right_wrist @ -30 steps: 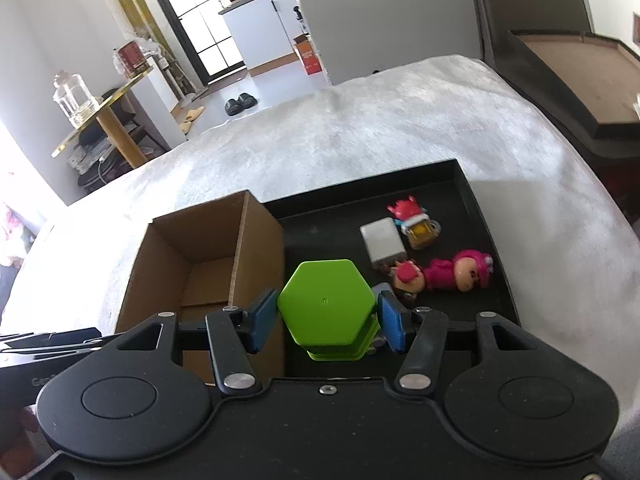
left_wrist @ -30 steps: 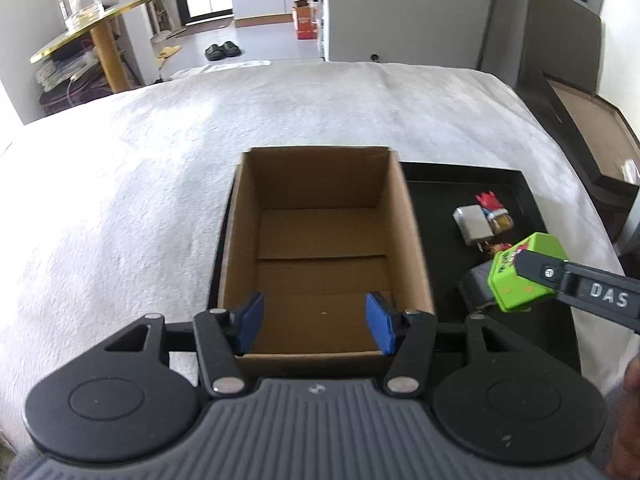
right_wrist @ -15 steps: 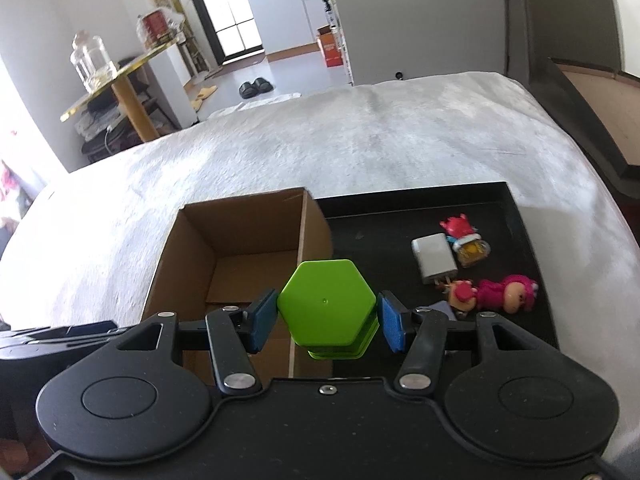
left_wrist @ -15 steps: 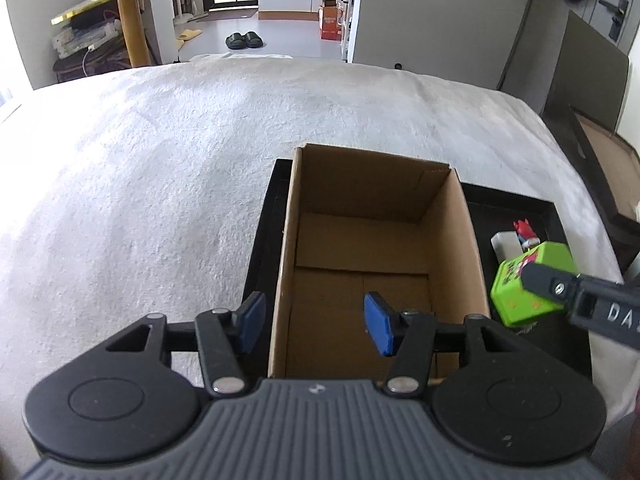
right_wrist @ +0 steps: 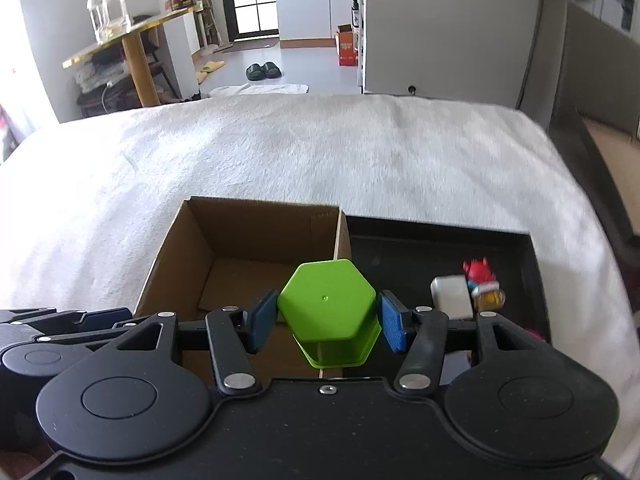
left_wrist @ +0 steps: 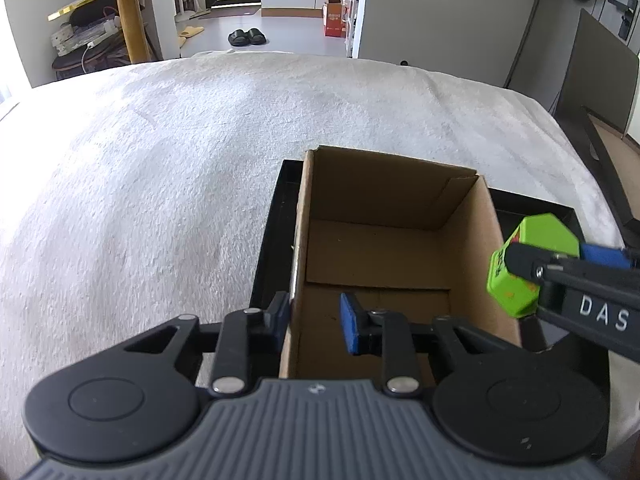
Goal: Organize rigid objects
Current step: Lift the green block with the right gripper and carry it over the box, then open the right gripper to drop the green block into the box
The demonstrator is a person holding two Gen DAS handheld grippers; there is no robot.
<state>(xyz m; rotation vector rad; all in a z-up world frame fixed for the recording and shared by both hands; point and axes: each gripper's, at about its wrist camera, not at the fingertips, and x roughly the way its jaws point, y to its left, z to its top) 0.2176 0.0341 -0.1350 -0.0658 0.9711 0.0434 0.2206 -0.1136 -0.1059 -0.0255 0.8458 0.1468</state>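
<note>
- Setting: a bed (right_wrist: 360,152) under a white textured cover, with a doorway, slippers and a gold-topped side table beyond it; a black tray (right_wrist: 440,240) lies on the cover.
- A cardboard box (left_wrist: 392,204) stands open-topped in the left part of the tray, a ready place for sorted items; nothing shows on its visible floor.
- Right gripper (right_wrist: 328,320): its blue fingers (right_wrist: 394,328) are clamped on the flat sides of a green hexagonal container (right_wrist: 328,300), held level just ahead of the fingers, above the box's right wall, probably for release inside.
- Left gripper (left_wrist: 314,322): fingers apart, one on each side of the box's left wall (left_wrist: 298,248); whether they touch the wall cannot be told. The position suggests steadying the box.
- Right of the right fingers, in the tray: a white block (right_wrist: 452,298) and a small red toy figure (right_wrist: 480,280), touching or nearly so, not yet sorted.
- Compared with one second ago: the green container has come from over the tray's open floor to the box's edge, and the left fingers have shifted from inside the box to straddling its left wall.
</note>
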